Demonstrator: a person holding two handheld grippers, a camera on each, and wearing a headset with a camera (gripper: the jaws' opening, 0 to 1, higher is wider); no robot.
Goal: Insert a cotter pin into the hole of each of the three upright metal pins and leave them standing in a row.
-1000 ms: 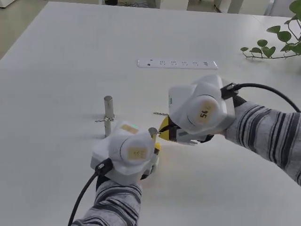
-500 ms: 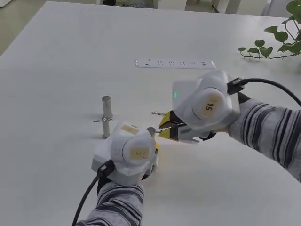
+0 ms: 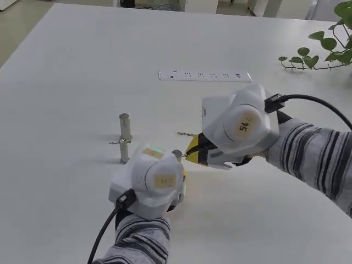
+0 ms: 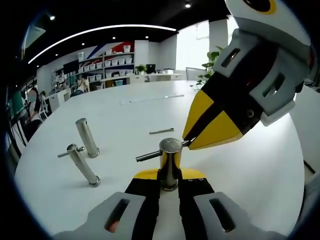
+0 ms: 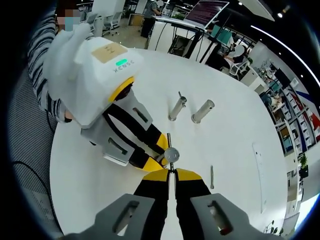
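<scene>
White tabletop (image 4: 117, 112) runs back toward a blurred office with shelves. At the centre the left gripper (image 4: 170, 176) pinches an upright metal pin (image 4: 170, 152) low on its shaft, so the base of the pin is hidden between the jaws. A cotter pin (image 4: 150, 155) sits through its hole. The right gripper (image 5: 172, 172) is pressed together on the other end of it. Well apart stand the nearer pin (image 4: 82, 165), crossed by a second cotter pin (image 4: 64, 153), and the farther pin (image 4: 87, 136) just beside it. A loose cotter pin (image 4: 161, 131) lies beyond them. In the head view the gripper bodies cover most of the jaws.
</scene>
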